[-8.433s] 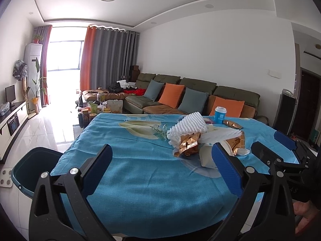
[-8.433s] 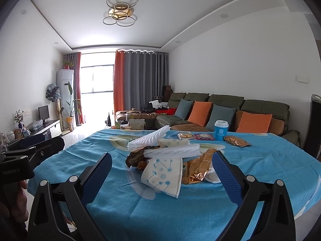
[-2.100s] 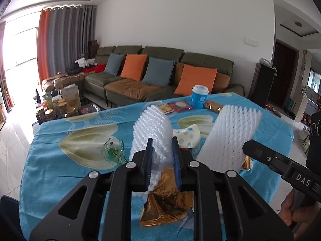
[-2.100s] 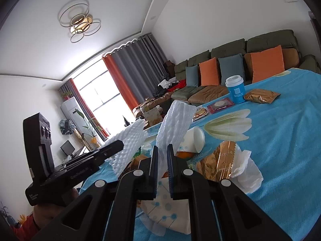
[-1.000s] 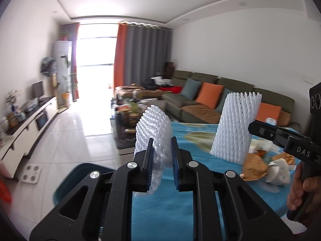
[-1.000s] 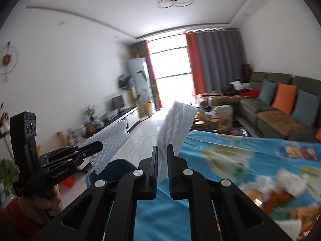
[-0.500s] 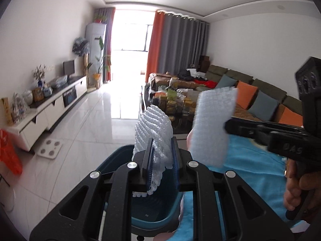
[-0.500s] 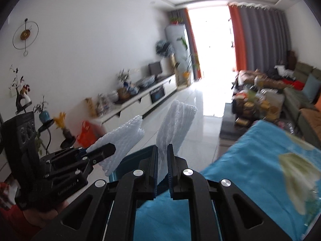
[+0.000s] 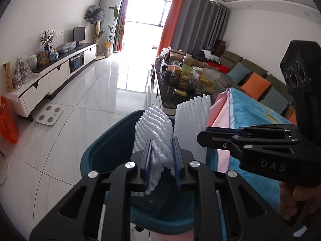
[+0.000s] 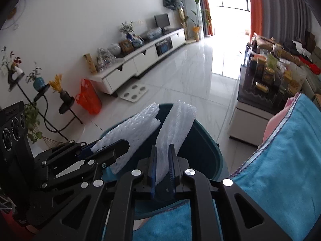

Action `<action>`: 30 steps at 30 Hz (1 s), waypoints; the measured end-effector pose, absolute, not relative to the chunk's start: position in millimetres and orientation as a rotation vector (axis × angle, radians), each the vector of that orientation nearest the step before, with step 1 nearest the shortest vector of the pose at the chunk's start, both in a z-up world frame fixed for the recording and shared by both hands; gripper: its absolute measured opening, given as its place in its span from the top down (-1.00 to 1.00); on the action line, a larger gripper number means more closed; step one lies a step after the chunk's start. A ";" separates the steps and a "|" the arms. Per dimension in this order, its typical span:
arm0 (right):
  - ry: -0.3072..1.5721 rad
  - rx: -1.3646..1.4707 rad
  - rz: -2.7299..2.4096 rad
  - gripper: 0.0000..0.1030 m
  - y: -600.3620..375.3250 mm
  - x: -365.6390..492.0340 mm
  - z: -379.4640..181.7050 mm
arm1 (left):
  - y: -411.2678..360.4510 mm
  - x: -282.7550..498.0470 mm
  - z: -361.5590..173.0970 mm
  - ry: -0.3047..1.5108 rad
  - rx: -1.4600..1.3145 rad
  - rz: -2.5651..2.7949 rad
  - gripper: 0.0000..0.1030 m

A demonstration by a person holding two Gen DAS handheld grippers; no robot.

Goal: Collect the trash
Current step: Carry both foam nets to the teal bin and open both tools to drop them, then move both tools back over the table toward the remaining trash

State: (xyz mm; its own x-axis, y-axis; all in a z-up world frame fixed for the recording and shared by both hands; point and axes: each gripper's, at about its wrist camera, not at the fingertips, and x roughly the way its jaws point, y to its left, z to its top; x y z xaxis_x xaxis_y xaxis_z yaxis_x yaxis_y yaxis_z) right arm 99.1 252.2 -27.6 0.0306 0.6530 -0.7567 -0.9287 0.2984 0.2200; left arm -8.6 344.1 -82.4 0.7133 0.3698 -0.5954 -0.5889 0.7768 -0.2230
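Observation:
My left gripper point(image 9: 161, 150) is shut on a white foam net sleeve point(image 9: 154, 132) and holds it over the open teal bin point(image 9: 104, 150) on the floor. My right gripper point(image 10: 163, 160) is shut on a second white foam net sleeve point(image 10: 174, 124), also over the teal bin point(image 10: 206, 150). In the left wrist view the right gripper point(image 9: 208, 134) and its sleeve point(image 9: 190, 124) stand just right of mine. In the right wrist view the left gripper point(image 10: 94, 150) and its sleeve point(image 10: 132, 130) stand to the left.
The blue-clothed table's edge point(image 9: 250, 116) is right beside the bin, also in the right wrist view point(image 10: 280, 170). A white scale point(image 9: 49, 115) and an orange bag point(image 10: 88, 98) lie on the tiled floor. A TV cabinet point(image 9: 50, 78) runs along the left wall; a loaded coffee table point(image 9: 180, 84) stands beyond.
Both grippers have swung left off the table and lowered, with the foam sleeves still held, so that both sleeves now hang over the teal bin.

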 end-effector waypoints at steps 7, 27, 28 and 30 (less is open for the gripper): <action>0.923 -0.347 1.261 0.42 252.0 103.3 -28.5 | 345.7 22.3 -102.6 0.588 -0.413 0.549 0.19; 0.796 -0.130 1.220 -0.23 155.1 123.5 18.7 | 308.3 -53.4 -19.2 0.381 -0.394 0.675 -0.89; 0.784 -0.114 1.217 -0.24 144.0 123.2 21.8 | 302.8 -53.5 -13.1 0.373 -0.386 0.665 -0.89; 0.766 -0.096 1.199 -0.34 128.8 124.0 25.1 | 286.1 -51.1 1.5 0.354 -0.361 0.635 -0.89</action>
State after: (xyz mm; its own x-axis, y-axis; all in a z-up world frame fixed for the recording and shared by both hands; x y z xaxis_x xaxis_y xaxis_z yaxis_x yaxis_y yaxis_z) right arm 124.0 128.8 25.1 0.1482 0.8012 -0.5798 -0.8631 0.3910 0.3197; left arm -51.1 286.1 1.5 0.7498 0.5070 -0.4252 -0.6281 0.7475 -0.2161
